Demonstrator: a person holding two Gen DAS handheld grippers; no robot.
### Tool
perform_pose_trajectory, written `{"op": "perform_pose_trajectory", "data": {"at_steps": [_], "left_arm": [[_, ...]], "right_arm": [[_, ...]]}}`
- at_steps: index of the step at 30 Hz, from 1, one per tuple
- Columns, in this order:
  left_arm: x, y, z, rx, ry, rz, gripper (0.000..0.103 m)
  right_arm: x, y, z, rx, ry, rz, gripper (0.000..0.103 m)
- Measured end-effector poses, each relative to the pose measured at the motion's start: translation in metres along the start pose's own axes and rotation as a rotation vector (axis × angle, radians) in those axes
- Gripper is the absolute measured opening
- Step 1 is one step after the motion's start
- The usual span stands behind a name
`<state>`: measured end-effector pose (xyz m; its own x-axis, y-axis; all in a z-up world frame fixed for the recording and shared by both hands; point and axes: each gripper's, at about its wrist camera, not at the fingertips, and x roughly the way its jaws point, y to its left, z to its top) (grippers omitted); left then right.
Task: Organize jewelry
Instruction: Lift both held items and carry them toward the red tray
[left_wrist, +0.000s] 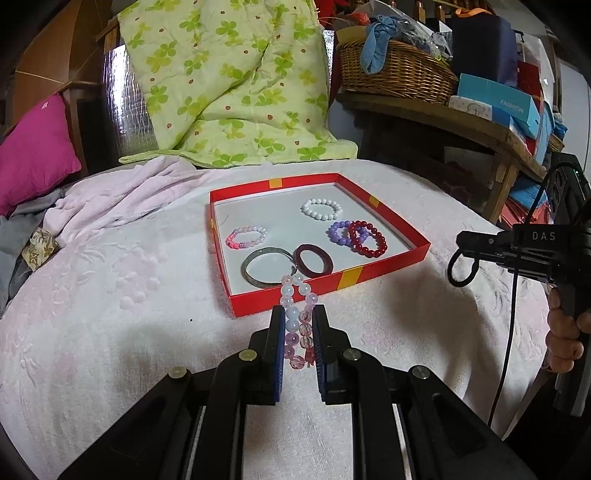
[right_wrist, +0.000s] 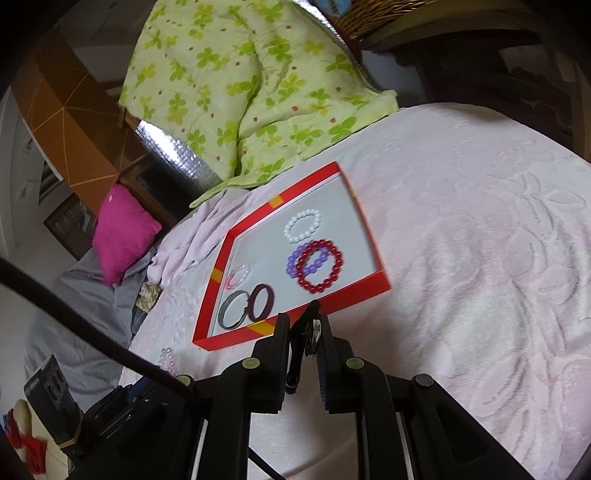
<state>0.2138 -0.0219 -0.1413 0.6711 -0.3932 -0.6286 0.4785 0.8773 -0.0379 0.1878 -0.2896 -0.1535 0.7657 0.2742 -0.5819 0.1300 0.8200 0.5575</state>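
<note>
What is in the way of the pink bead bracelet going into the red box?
Only the red box's low near wall. The pink bead bracelet, clamped in the left gripper, already pokes above that wall; the grey bangle and dark red bangle lie just behind it.

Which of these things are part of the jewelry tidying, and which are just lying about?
Part of the job:
red tray
pink bead bracelet in the left tongs
dark ring-shaped piece in the right tongs
white bracelet
red bracelet

Lying about:
green quilt
pink pillow
wicker basket
</note>
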Motion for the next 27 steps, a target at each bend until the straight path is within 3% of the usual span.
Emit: {"op": "perform_pose_trajectory", "data": {"at_steps": [11, 27], "left_arm": [[-0.001, -0.003, 0.002, 0.007, -0.011, 0.002, 0.015], [0.0, -0.013, 0.005, 0.037, -0.025, 0.006, 0.015]], "right_arm": [[-0.02, -0.022, 0.015, 0.043, -0.061, -0.015, 0.015], [-0.019, -0.012, 0.017, 0.052, -0.069, 0.018, 0.015]]}}
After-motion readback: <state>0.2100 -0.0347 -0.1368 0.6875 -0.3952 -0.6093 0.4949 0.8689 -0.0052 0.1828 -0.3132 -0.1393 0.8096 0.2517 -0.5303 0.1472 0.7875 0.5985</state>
